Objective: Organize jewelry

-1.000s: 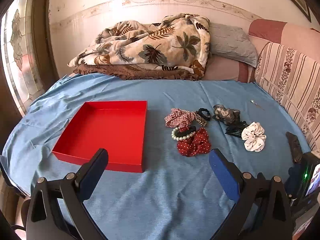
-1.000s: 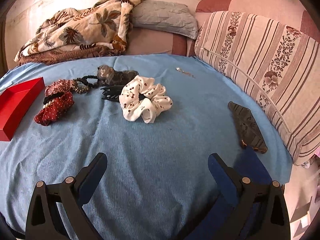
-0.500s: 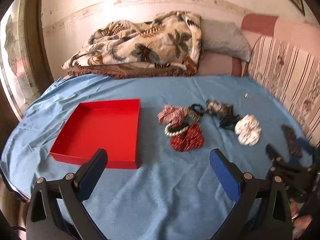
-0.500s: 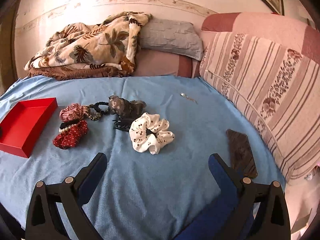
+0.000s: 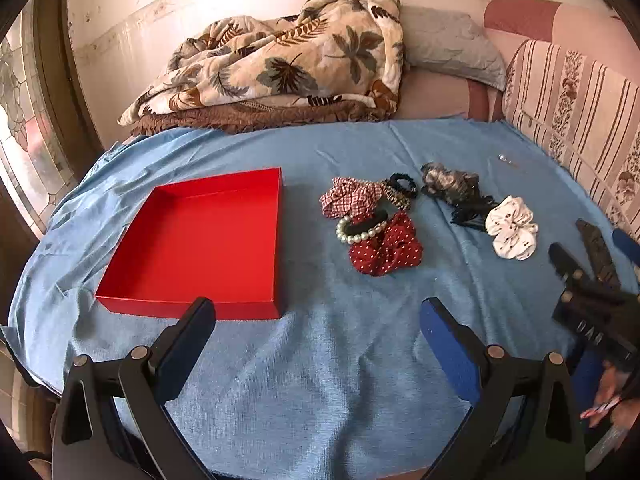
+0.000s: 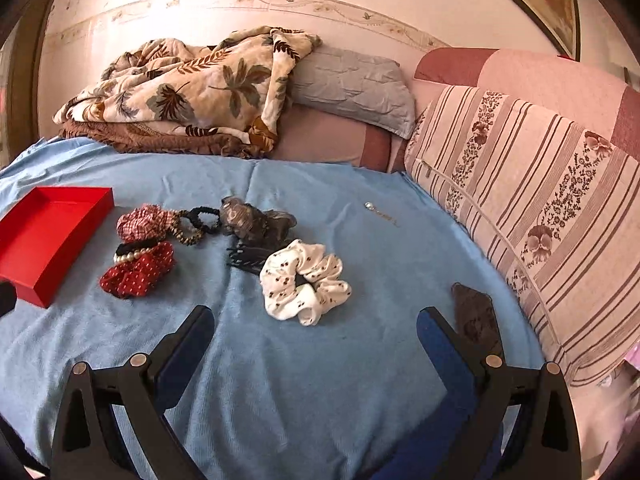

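Red box (image 5: 204, 240): empty, on the blue bed sheet (image 5: 320, 380), ready for the hair ties and pearl bracelet (image 5: 362, 232) heaped just beside it. Left tongs (image 5: 316, 320) and right tongs (image 6: 316, 324): both spread wide, holding nothing, hovering short of the white scrunchie (image 6: 306, 282).

Both views sit low over the bed covered by a light blue woven cloth (image 5: 320, 360), each looking forward between its own tool's two spread fingers toward the far wall. The left wrist view stands nearer the shallow square red cardboard box (image 5: 200, 240), which lies just ahead of it. The right wrist view stands further right, beside the striped floral cushion (image 6: 540, 208), with the box (image 6: 44, 240) at its left edge. Both share the white dotted fabric scrunchie (image 5: 512, 232) (image 6: 304, 284).
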`<state>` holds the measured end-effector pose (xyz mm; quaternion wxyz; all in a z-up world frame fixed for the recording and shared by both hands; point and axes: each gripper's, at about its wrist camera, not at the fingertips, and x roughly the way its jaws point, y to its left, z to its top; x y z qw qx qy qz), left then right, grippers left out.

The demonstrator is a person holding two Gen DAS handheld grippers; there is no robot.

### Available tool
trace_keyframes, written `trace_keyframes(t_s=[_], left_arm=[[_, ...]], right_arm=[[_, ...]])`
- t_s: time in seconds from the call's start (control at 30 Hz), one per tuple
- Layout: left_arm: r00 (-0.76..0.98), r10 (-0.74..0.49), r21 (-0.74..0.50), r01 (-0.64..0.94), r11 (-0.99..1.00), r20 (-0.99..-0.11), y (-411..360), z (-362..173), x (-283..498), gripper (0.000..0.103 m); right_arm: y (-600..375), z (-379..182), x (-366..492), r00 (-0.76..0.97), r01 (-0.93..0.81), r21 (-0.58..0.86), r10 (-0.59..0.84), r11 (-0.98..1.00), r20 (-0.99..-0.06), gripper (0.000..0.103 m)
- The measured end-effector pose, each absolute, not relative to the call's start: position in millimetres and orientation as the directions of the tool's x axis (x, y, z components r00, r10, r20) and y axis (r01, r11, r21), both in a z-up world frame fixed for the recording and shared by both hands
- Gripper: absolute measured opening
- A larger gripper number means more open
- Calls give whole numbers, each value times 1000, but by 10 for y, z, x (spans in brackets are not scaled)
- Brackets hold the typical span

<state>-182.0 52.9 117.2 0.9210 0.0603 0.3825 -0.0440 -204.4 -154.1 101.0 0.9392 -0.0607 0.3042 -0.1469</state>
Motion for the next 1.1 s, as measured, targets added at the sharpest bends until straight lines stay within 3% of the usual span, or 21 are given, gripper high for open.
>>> trace_keyframes(t_s=[0.33,0.4,0.57,0.73,1.0,1.07,1.1], left_arm=[[663,-22,58,99,993,-748,667,1105,-1554,101],[662,-26,53,99,994,-749,674,1138,-1474,95],[580,-112,8,200,980,-807,468,1085,-1197,57],[519,-193,-58,265,963,-833,126,892,-953,57],[456,-198,-31,348,937,-868,-379,482,-637,57],[438,-181,-16,353,935,-880,-458,378,-568,57],[431,-176,-14,353,936,-885,-473,347,-551,56]], right_arm=[[-1907,801,-1811,767,232,-165,-285,959,-576,103],[-1989,730,-1729,752,229,-155,-275,961,-599,103],[-2167,660,-1565,750,231,-65,-220,971,-624,100],[-2338,570,-1423,725,228,23,-154,973,-671,85],[-2505,417,-1249,690,218,150,-43,964,-722,83],[-2509,356,-1183,669,210,170,-15,963,-743,78],[-2507,324,-1161,658,210,175,-6,962,-753,70]])
